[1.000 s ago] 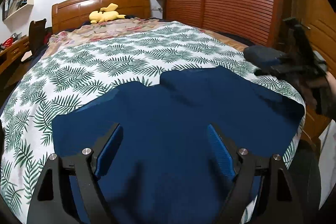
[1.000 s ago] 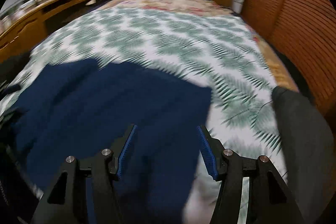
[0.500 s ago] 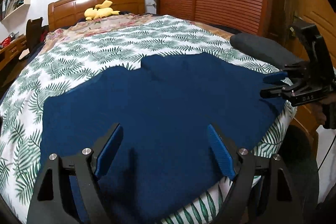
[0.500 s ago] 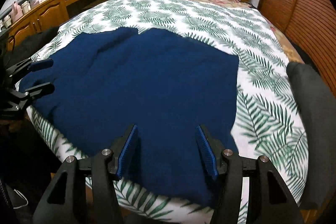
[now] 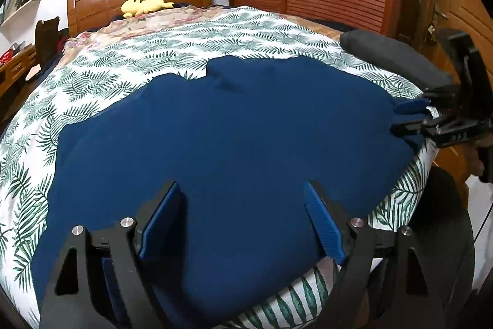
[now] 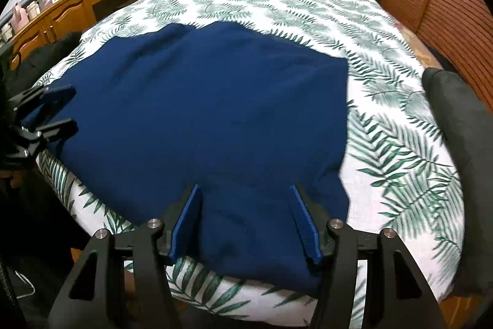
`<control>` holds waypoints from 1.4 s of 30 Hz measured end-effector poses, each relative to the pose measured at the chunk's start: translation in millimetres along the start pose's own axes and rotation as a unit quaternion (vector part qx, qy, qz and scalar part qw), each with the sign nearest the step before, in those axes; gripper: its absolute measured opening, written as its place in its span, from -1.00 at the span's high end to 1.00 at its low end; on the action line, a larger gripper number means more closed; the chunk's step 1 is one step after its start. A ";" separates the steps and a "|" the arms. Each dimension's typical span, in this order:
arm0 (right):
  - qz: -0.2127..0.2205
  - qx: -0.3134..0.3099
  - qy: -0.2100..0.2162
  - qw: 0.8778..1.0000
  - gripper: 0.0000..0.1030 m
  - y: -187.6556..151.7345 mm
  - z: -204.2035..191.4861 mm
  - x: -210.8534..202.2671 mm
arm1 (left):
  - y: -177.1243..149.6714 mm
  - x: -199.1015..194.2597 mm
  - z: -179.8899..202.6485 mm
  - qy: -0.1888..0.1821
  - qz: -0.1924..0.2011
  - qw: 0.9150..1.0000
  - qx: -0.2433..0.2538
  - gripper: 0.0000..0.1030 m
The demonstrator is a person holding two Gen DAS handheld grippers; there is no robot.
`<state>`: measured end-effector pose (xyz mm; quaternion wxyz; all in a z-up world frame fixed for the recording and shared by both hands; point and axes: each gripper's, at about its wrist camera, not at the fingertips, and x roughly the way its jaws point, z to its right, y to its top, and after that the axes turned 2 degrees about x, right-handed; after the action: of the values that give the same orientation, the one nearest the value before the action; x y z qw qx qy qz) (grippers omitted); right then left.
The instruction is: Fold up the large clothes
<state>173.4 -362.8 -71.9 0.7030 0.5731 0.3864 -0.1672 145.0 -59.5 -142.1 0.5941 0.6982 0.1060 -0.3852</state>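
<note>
Claws — left claw (image 5: 243, 205), right claw (image 6: 245, 205) — gape wide over navy garment (image 5: 231, 128), gripping nothing.

The left gripper (image 5: 243, 211) points downward with its jaws spread wide, nothing pinched between the blue pads (image 5: 322, 225). The right gripper (image 6: 245, 215) tilts down likewise at the near edge, its jaws parted less widely and gripping nothing. Each shows at the side of the other's view, the left gripper at far left, the right at far right.
</note>
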 end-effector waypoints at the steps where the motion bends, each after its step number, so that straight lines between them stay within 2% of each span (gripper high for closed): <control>1: 0.005 0.002 -0.005 1.000 -0.19 0.5 1.5 -4.7 | -0.6 0.3 -0.4 0.000 -0.001 1.000 0.000 -0.60; 6: 0.028 0.020 -0.034 0.999 -0.27 -2.5 11.0 -24.2 | -2.9 0.9 -0.9 -0.002 -0.003 1.000 0.001 -0.60; 9: 0.015 0.033 -0.044 0.998 -0.27 -11.1 19.8 -21.6 | -3.1 0.5 -1.2 -0.002 -0.003 1.000 0.001 -0.60; 12: 0.000 0.053 -0.035 0.998 -0.29 -20.1 24.3 -15.4 | -3.3 0.5 -1.3 -0.002 -0.003 1.000 0.001 -0.60; 17: -0.013 0.080 -0.025 0.996 -0.54 -26.0 29.5 -4.4 | -3.9 0.6 -0.6 -0.002 -0.004 1.000 0.002 -0.60; 21: -0.014 0.109 0.003 0.994 -0.58 -24.7 41.0 2.5 | -4.0 0.7 -0.5 -0.001 -0.004 1.000 0.002 -0.60; 26: -0.007 0.105 0.013 0.994 -0.58 -21.7 38.3 9.9 | -3.7 0.7 -1.0 -0.001 -0.005 1.000 0.003 -0.60; 27: -0.007 0.103 0.021 0.994 -0.56 -21.0 36.4 11.6 | -3.7 0.8 -0.9 -0.001 -0.005 1.000 0.002 -0.60; 29: -0.006 0.097 0.040 0.994 -0.31 -18.9 33.9 15.7 | -3.8 0.8 -0.9 -0.002 -0.005 1.000 0.002 -0.60; 37: -0.008 0.108 0.055 0.993 -0.13 -16.6 42.1 26.0 | -3.7 -1.3 -0.5 0.000 -0.001 1.000 0.002 -0.60; 39: -0.008 0.109 0.056 0.992 0.03 -15.8 44.7 26.4 | -3.9 -3.3 -2.5 0.000 0.001 1.000 0.001 -0.60; 41: -0.004 0.111 0.056 0.992 0.39 -14.6 43.9 17.3 | -4.0 -6.4 -5.6 0.000 0.004 1.000 -0.002 -0.60; 42: 0.004 0.113 0.062 0.992 0.43 -12.4 44.6 12.1 | -3.6 -7.9 -6.9 0.000 0.006 1.000 -0.003 -0.60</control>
<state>188.5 -405.5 -87.2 0.6086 0.6599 0.4059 -0.1713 140.2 -49.8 -139.6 0.5984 0.6970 0.1036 -0.3813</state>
